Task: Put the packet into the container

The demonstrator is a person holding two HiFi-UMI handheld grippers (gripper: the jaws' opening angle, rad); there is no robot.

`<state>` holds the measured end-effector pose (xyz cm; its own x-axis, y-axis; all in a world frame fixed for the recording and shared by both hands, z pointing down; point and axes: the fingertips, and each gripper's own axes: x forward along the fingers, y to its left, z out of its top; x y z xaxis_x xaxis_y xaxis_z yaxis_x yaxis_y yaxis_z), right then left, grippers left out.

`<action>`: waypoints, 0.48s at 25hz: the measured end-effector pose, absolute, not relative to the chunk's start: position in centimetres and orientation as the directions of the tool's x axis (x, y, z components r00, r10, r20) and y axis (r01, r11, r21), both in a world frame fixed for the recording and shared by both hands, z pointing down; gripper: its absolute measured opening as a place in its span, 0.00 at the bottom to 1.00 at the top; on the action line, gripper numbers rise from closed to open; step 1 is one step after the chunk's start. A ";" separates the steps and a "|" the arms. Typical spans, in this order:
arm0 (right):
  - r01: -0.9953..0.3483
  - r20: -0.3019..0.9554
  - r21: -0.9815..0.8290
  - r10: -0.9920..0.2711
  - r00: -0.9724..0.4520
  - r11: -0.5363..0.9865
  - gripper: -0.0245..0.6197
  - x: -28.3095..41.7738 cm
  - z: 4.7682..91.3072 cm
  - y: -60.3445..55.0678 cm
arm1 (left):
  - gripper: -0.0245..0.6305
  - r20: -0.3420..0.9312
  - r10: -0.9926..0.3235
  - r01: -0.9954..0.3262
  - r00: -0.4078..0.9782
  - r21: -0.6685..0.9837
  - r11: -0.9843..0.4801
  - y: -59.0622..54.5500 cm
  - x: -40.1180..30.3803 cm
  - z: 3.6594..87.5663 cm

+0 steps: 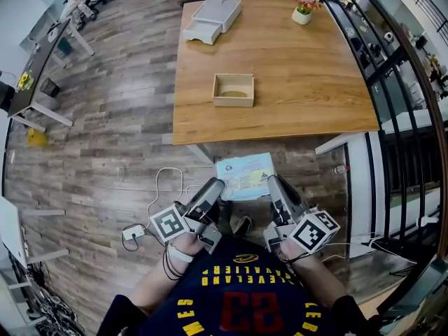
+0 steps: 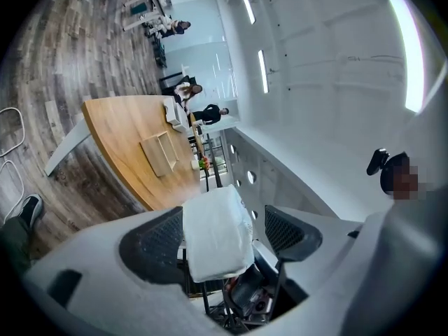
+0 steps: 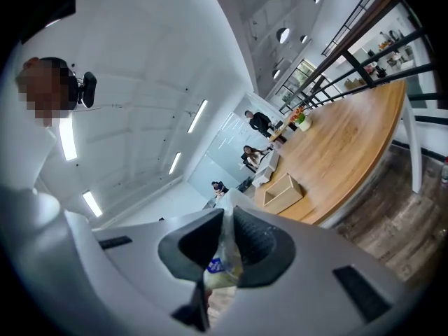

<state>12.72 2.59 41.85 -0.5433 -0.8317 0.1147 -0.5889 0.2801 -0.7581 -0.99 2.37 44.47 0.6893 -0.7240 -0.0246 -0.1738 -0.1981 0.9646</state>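
Note:
A light printed packet (image 1: 245,176) hangs over the wooden floor in front of the table's near edge, between my two grippers. My right gripper (image 1: 277,183) is shut on the packet's edge; in the right gripper view the packet (image 3: 222,268) is pinched between the dark pads (image 3: 262,243). My left gripper (image 1: 214,186) stands open at the packet's left side. In the left gripper view the packet's white face (image 2: 213,219) lies between the wide jaws, apart from the right pad (image 2: 290,231). The container, an open wooden box (image 1: 234,89), sits on the table (image 1: 301,110).
A white drawer unit (image 1: 213,18) and a small flower pot (image 1: 303,10) stand at the table's far end. A black railing (image 1: 392,68) runs along the right. Cables and a plug (image 1: 133,233) lie on the floor at left. A desk (image 1: 38,61) stands far left.

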 end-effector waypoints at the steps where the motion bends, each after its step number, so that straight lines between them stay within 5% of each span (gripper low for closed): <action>1: -0.594 0.121 -0.757 -0.836 -0.536 0.272 0.11 12.9 42.0 1.9 | 0.61 -0.021 -0.715 -0.187 0.699 0.959 -0.211 1.7 -0.9 44.5; 9: -0.631 0.151 -0.739 -0.856 -0.495 0.234 0.11 12.8 42.7 -5.3 | 0.61 0.118 -0.590 -0.432 0.799 0.794 -0.427 -4.5 0.5 46.0; 12: -0.643 0.156 -0.731 -0.862 -0.482 0.227 0.11 11.8 42.5 -8.0 | 0.49 0.140 -0.569 -0.456 0.810 0.761 -0.462 -7.1 -0.1 46.0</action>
